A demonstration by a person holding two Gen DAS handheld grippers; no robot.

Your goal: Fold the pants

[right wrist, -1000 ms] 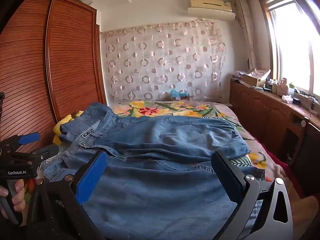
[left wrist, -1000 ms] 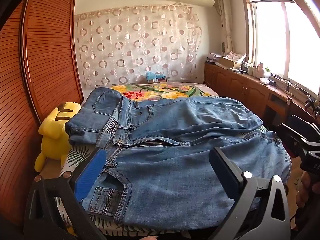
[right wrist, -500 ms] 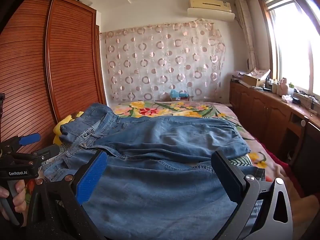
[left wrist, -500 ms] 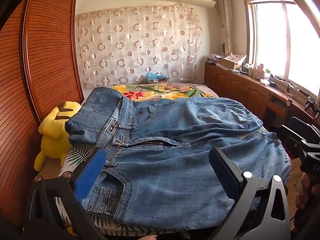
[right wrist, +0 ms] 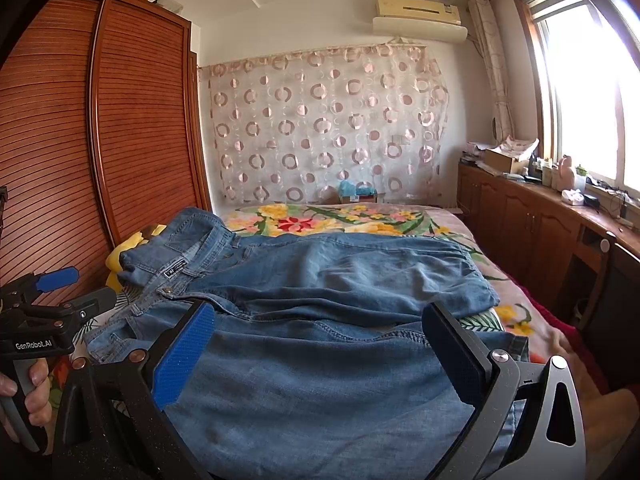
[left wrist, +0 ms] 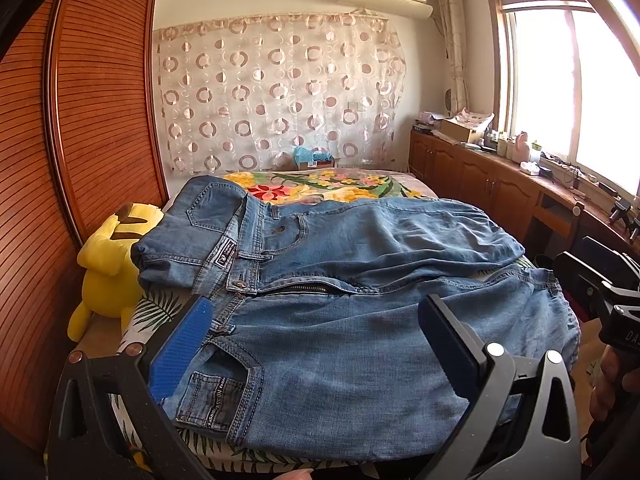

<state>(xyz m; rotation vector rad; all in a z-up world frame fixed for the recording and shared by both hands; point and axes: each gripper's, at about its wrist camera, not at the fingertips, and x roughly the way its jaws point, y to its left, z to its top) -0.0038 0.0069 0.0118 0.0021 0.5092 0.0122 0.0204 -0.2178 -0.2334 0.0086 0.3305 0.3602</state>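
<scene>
Blue denim pants lie spread across the bed, waistband to the left, zipper open, both legs running to the right. They also show in the right wrist view. My left gripper is open and empty, above the near leg by the front pocket. My right gripper is open and empty, above the near leg further right. The left gripper also shows at the left edge of the right wrist view, and the right gripper's body at the right edge of the left wrist view.
The bed has a floral sheet. A yellow plush toy sits at its left edge by the wooden wardrobe. A wooden cabinet with clutter runs under the window on the right. A small box sits at the bed's far end.
</scene>
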